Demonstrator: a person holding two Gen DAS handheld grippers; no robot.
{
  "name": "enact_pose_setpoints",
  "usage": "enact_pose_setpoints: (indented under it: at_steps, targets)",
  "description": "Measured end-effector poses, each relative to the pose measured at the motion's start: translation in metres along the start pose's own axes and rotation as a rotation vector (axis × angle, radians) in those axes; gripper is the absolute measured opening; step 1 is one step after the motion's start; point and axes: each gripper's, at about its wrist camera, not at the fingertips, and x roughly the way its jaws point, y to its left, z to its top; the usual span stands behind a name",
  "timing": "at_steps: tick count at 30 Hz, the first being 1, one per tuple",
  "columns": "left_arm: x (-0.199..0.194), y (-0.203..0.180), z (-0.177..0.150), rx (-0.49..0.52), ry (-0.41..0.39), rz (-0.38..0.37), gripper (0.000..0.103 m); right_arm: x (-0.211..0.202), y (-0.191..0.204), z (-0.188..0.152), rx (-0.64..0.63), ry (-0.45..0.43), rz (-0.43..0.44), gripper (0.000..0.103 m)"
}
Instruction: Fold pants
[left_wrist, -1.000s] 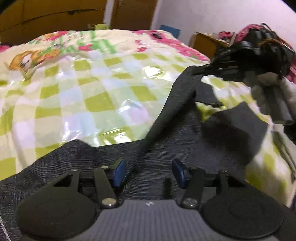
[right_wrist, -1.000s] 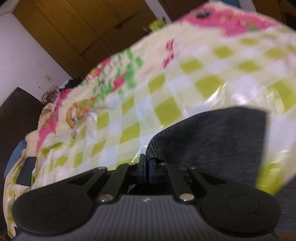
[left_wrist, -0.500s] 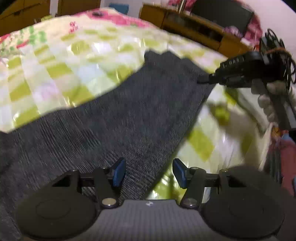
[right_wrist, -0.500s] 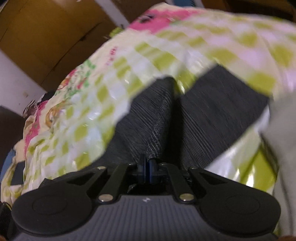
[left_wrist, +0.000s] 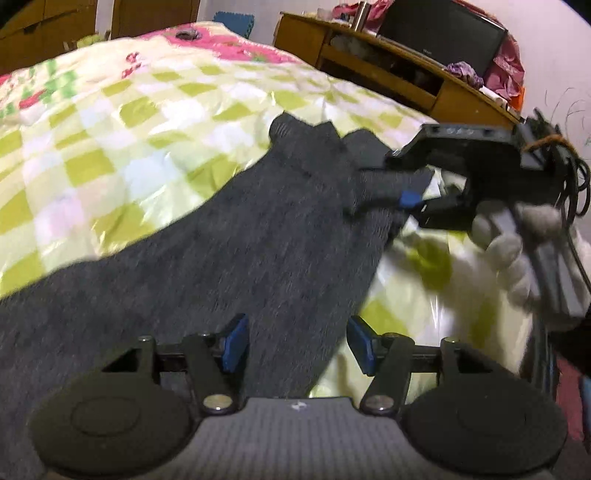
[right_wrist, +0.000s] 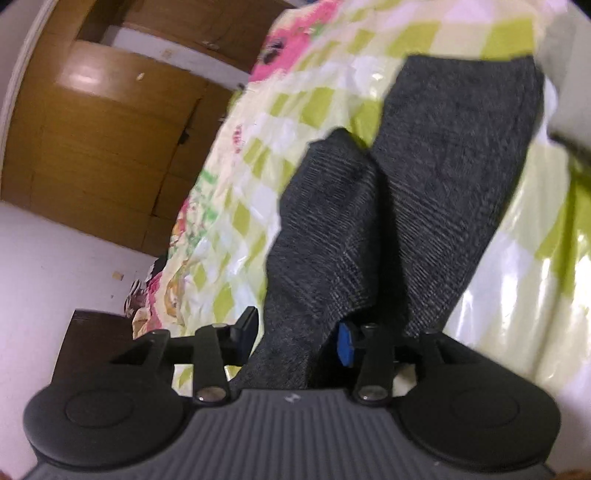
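Note:
Dark grey pants (left_wrist: 258, 236) lie stretched across a bed with a green-checked cover (left_wrist: 110, 122). My left gripper (left_wrist: 298, 343) hovers low over the near part of the pants. Its jaws are opening a little, with cloth under the gap and neither blue pad pressing on it. My right gripper (left_wrist: 404, 177) is at the far leg ends (left_wrist: 332, 147), held by a gloved hand (left_wrist: 517, 251). In the right wrist view the right gripper (right_wrist: 295, 334) has a fold of the pants (right_wrist: 424, 184) between its opening jaws, and the pads are off the cloth.
A wooden desk (left_wrist: 406, 74) with a dark screen (left_wrist: 443, 33) stands beyond the bed at the back right. A wooden wardrobe (right_wrist: 110, 129) stands past the bed's far side. The bed's edge drops away at the right, under the gloved hand.
The right gripper, shut on the leg end before, has rolled, come down to the bed and parted its jaws. The lifted leg now lies flat. The left gripper has slid sideways along the pants.

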Motion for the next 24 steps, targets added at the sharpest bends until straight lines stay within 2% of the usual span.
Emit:
enact_pose_setpoints:
  at_steps: [3, 6, 11, 14, 16, 18, 21, 22, 24]
  targets:
    - [0.017, -0.01, 0.012, 0.013, -0.012, -0.014, 0.071, 0.01, -0.01, 0.008, 0.088, -0.017, 0.042, 0.046]
    - [0.031, -0.02, 0.019, 0.048, -0.019, -0.001, 0.072, 0.014, -0.01, 0.015, 0.098, -0.04, 0.062, 0.046]
    - [0.041, -0.016, 0.018, 0.013, -0.012, 0.06, 0.073, 0.008, 0.007, 0.014, -0.044, -0.087, 0.014, 0.044]
    - [0.04, -0.013, 0.017, -0.011, -0.016, 0.076, 0.073, -0.003, 0.021, 0.013, -0.111, -0.138, 0.031, 0.034]
    - [0.036, -0.012, 0.017, -0.02, -0.022, 0.07, 0.074, -0.014, 0.035, 0.015, -0.187, -0.157, 0.067, 0.034]
    - [0.034, -0.012, 0.017, -0.019, -0.031, 0.071, 0.077, -0.02, 0.044, 0.016, -0.213, -0.186, 0.065, 0.034]
    - [0.032, -0.011, 0.017, -0.016, -0.039, 0.077, 0.078, -0.031, 0.05, 0.012, -0.236, -0.28, 0.08, 0.034]
    - [0.032, -0.011, 0.018, -0.017, -0.041, 0.079, 0.078, -0.032, 0.05, 0.01, -0.248, -0.293, 0.084, 0.034]
    - [0.033, -0.009, 0.017, -0.024, -0.036, 0.082, 0.078, -0.02, 0.045, 0.009, -0.246, -0.268, 0.016, 0.047]
